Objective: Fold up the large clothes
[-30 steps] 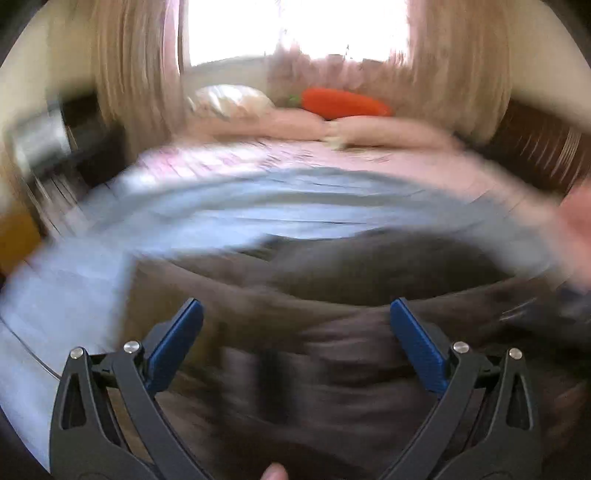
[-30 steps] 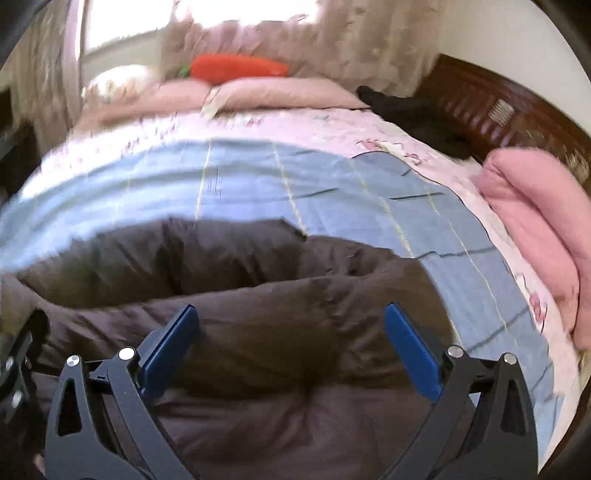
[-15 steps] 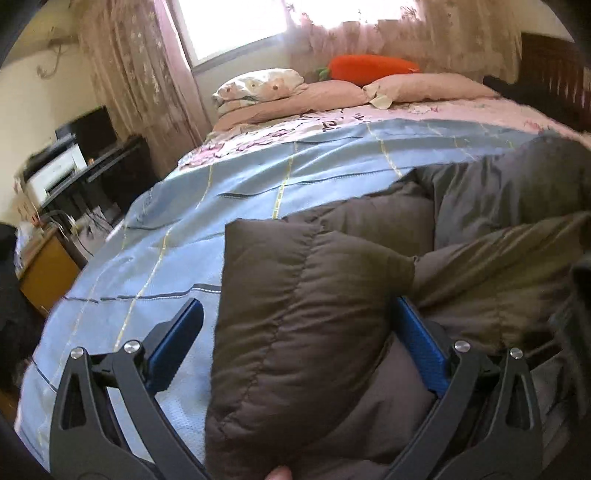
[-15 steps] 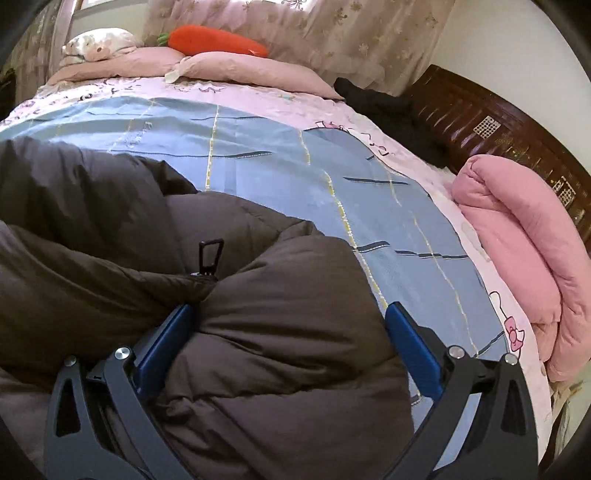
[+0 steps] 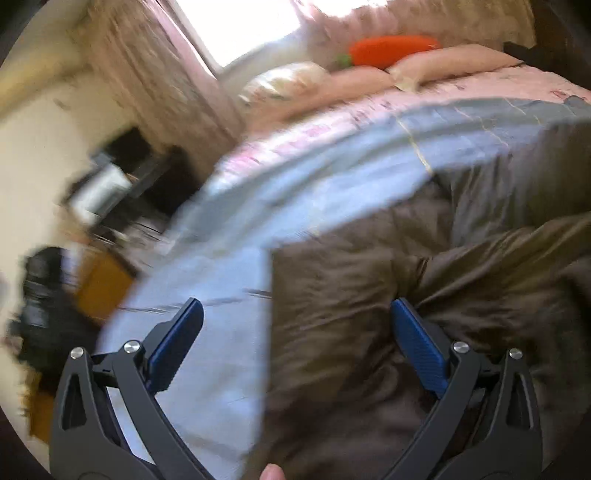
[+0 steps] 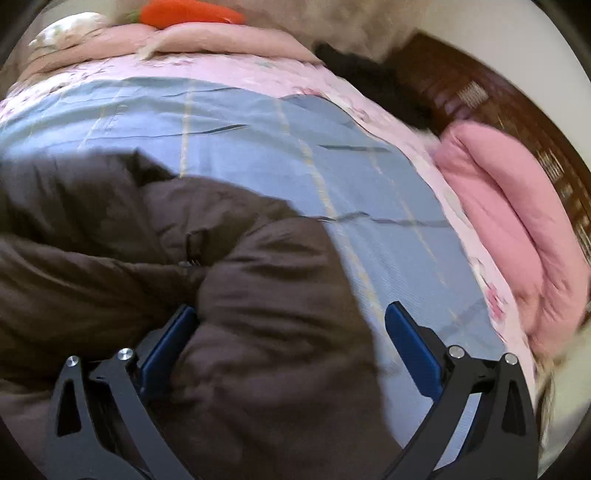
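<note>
One brown puffer jacket (image 5: 424, 295) on one blue bedspread (image 6: 277, 140); left gripper (image 5: 295, 343) and right gripper (image 6: 291, 343) both wide apart, empty

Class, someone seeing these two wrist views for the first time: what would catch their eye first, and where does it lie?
The big brown puffer jacket fills the foreground, bunched on the blue bedspread between both open grippers. At the head of the bed, an orange carrot-shaped cushion lies on the pillows. A folded pink quilt sits at the bed's right edge.
</note>
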### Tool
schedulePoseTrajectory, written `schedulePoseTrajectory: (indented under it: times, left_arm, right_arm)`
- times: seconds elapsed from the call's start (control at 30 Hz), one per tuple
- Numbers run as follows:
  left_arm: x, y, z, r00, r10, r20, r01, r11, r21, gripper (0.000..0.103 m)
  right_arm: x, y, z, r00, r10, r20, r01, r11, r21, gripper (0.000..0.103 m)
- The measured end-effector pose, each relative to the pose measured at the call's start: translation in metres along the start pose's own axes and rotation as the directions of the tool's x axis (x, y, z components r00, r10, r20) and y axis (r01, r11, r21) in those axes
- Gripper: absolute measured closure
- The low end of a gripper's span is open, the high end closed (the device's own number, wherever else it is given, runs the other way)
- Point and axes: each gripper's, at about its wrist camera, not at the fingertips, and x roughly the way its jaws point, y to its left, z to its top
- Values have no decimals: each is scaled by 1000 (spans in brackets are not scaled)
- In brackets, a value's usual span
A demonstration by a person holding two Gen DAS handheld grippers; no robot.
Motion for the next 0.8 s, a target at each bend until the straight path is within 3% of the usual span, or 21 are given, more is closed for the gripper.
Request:
schedulePoseTrajectory:
  times: [0.1, 0.17, 0.23, 0.27, 0.33, 0.4, 0.43, 0.47, 0.53, 0.6, 0.63, 0.7, 0.8]
  left_arm:
    - [-62, 25, 6, 1000, -31, 4, 31, 997, -69, 2]
    - [-82, 40, 4, 989, -96, -109, 83, 989, -118, 2]
    - [-92, 55, -9, 956, -201, -215, 162, 969, -188, 2]
    - [-97, 63, -21, 919, -258, -299, 197, 956, -219, 2]
    - [-110, 69, -38, 904, -241, -354, 172, 961, -215, 2]
    - [-131, 81, -60, 891, -281, -357, 214, 953, -216, 2]
    - [-142, 88, -73, 861, -350, -369, 275, 931, -241, 2]
    - [-146, 94, -82, 843, -386, -375, 300, 915, -268, 2]
    - [-155, 105, -108, 790, -473, -389, 334, 865, -374, 2]
    - [-159, 116, -146, 710, -584, -394, 337, 773, -538, 2]
    - [-160, 118, -163, 676, -626, -388, 327, 727, -603, 2]
    - [-161, 120, -193, 651, -663, -369, 293, 668, -684, 2]
    - [-162, 124, -223, 632, -706, -321, 266, 586, -766, 2]
  right_arm:
    - [-49, -23, -6, 988, 154, -7, -153, 983, 100, 1]
    - [-68, -30, -18, 968, 242, -61, -234, 965, 118, 1]
    - [-86, -36, -41, 939, 318, -133, -300, 944, 138, 1]
    - [-92, -40, -51, 926, 344, -158, -323, 935, 146, 1]
    - [-103, -46, -82, 903, 366, -226, -337, 928, 158, 1]
    - [-109, -56, -111, 870, 394, -296, -341, 915, 216, 1]
    - [-110, -65, -129, 845, 425, -324, -343, 896, 281, 1]
    - [-110, -72, -140, 825, 451, -341, -343, 879, 331, 1]
    - [-105, -91, -180, 755, 542, -369, -335, 802, 494, 1]
    - [-100, -105, -213, 703, 615, -357, -318, 721, 616, 1]
    - [-98, -113, -229, 692, 635, -344, -297, 684, 666, 1]
    - [-95, -123, -251, 682, 653, -329, -268, 642, 719, 1]
    - [-91, -131, -272, 669, 672, -318, -249, 606, 756, 1]
